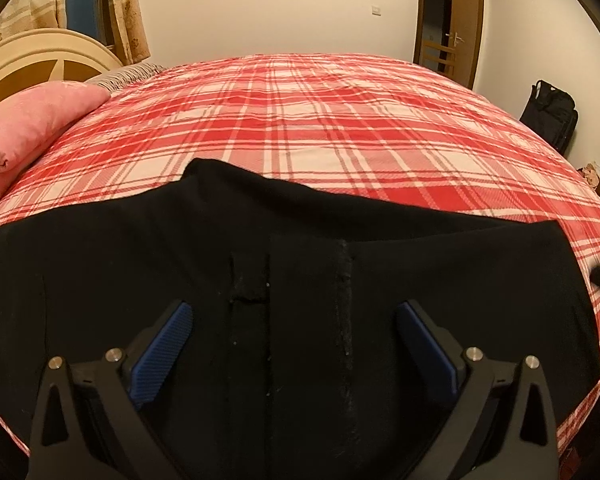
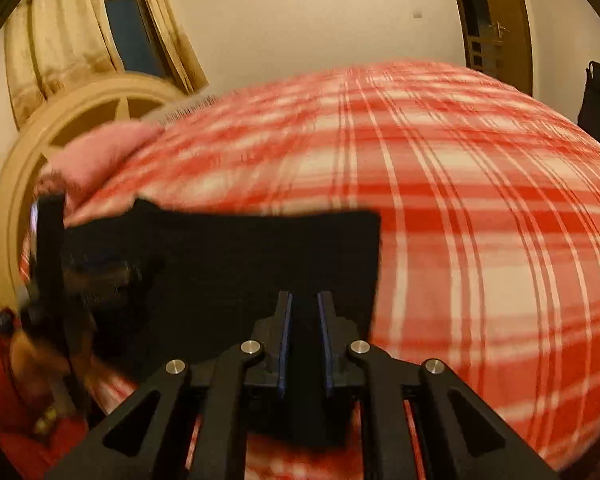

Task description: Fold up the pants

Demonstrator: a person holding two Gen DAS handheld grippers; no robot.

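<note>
Black pants [image 1: 284,264] lie spread on a bed [image 1: 340,120] covered in red-and-white plaid, filling the lower half of the left wrist view, with their far edge running across the middle of the frame. The left gripper [image 1: 292,312] hangs over the cloth with its jaws spread wide, released and grasping nothing; its blue pads [image 1: 160,356] sit at lower left and lower right, and two vertical seams of the pants run between them. A dark blurred object pokes in at the right edge of that view, too smeared to identify. A pink pillow [image 1: 32,128] rests at the left edge, with a cream headboard [image 1: 40,56] behind it in the upper left; a wooden door [image 1: 460,28] stands at upper right and a black bag [image 1: 552,116] leans by the wall at right. In the right wrist view, which is motion-blurred, the right gripper [image 2: 305,312] is clenched on a fold of the pants [image 2: 228,268], with black cloth filling the narrow gap between its pads. The pants occupy the centre-left of that frame, their right edge straight against the plaid. The left gripper's body [image 2: 52,248] shows blurred at the left edge, and curtains [image 2: 60,32] hang in the upper left.
</note>
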